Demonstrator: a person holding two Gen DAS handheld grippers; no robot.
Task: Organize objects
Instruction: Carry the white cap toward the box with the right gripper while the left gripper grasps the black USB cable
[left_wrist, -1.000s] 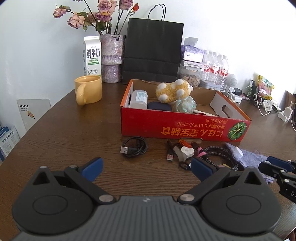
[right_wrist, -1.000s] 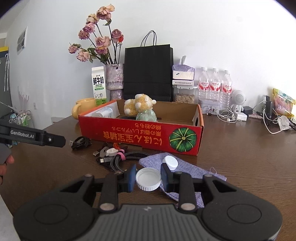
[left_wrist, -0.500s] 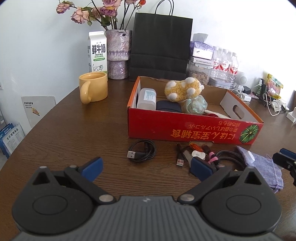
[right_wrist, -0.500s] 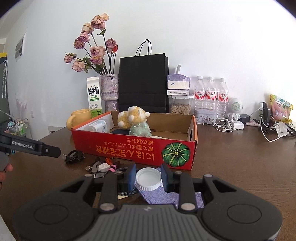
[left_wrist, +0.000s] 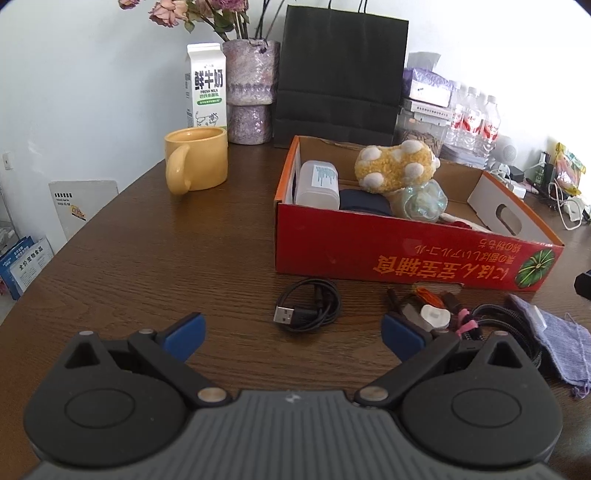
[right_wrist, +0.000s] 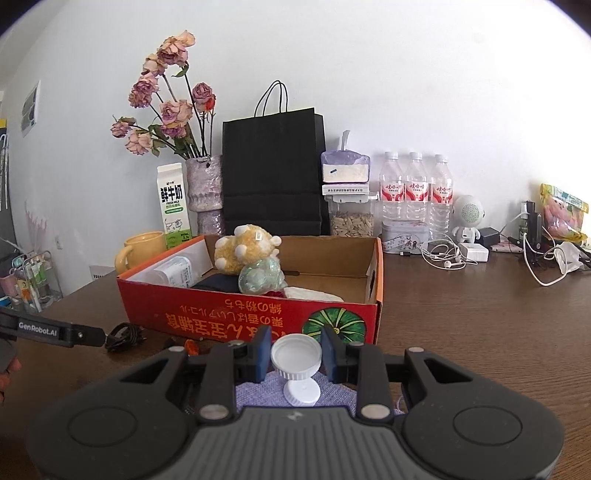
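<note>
My right gripper (right_wrist: 295, 353) is shut on a white plastic lid (right_wrist: 295, 352), held in the air just in front of the red cardboard box (right_wrist: 236, 319). Below it a smaller white cap (right_wrist: 301, 391) lies on a purple cloth pouch (right_wrist: 258, 387). The box holds a yellow plush toy (right_wrist: 245, 249), a white bottle (right_wrist: 177, 271) and a greenish wrapped ball (right_wrist: 260, 275). My left gripper (left_wrist: 292, 331) is open above the table, with a coiled black USB cable (left_wrist: 310, 306) just ahead of it. A tangle of cables (left_wrist: 443, 314) lies by its right finger.
A yellow mug (left_wrist: 195, 162), milk carton (left_wrist: 205, 85), flower vase (left_wrist: 251, 92) and black paper bag (left_wrist: 343, 70) stand behind the box. Water bottles (right_wrist: 415, 192), earphones and chargers crowd the back right. The purple pouch (left_wrist: 554, 339) lies right of the cables.
The right gripper has carried the lid up off the pouch and closer to the box. The left gripper has moved nearer the black USB cable, and the right gripper has slid to its view's edge.
</note>
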